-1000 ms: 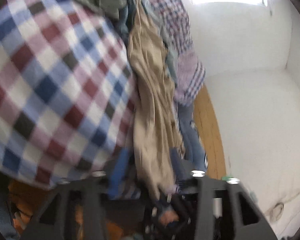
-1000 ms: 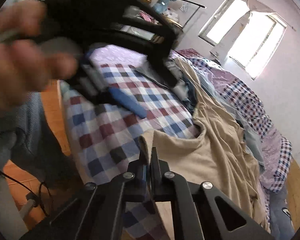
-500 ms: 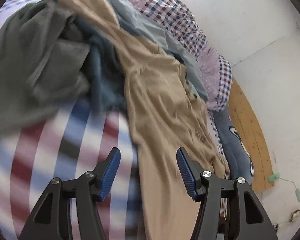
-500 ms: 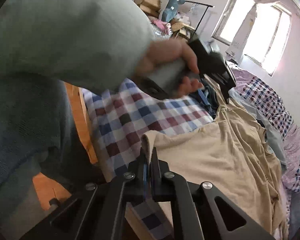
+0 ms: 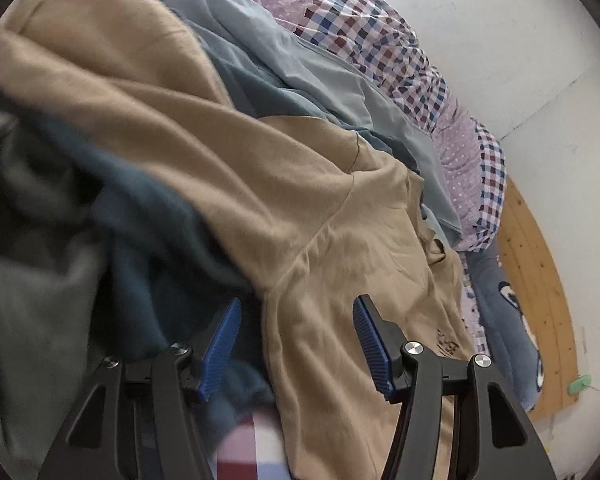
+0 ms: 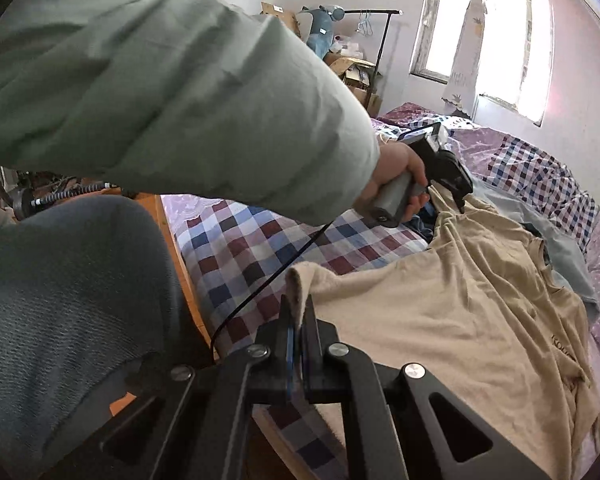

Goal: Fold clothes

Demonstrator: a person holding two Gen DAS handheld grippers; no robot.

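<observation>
Left wrist view: the left tongs (image 5: 296,344) stand spread above the beige shirt (image 5: 228,152) on the bed — take its edge only.

Right wrist view: the right tongs (image 6: 298,320) pinch the shirt's corner — keep it taut.

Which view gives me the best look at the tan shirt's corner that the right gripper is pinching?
The right wrist view. There the right gripper is shut on a corner of the tan shirt, cloth sticking up between its pads. The left wrist view shows only the shirt's sleeve and body beyond the open left gripper, not that corner.
</observation>
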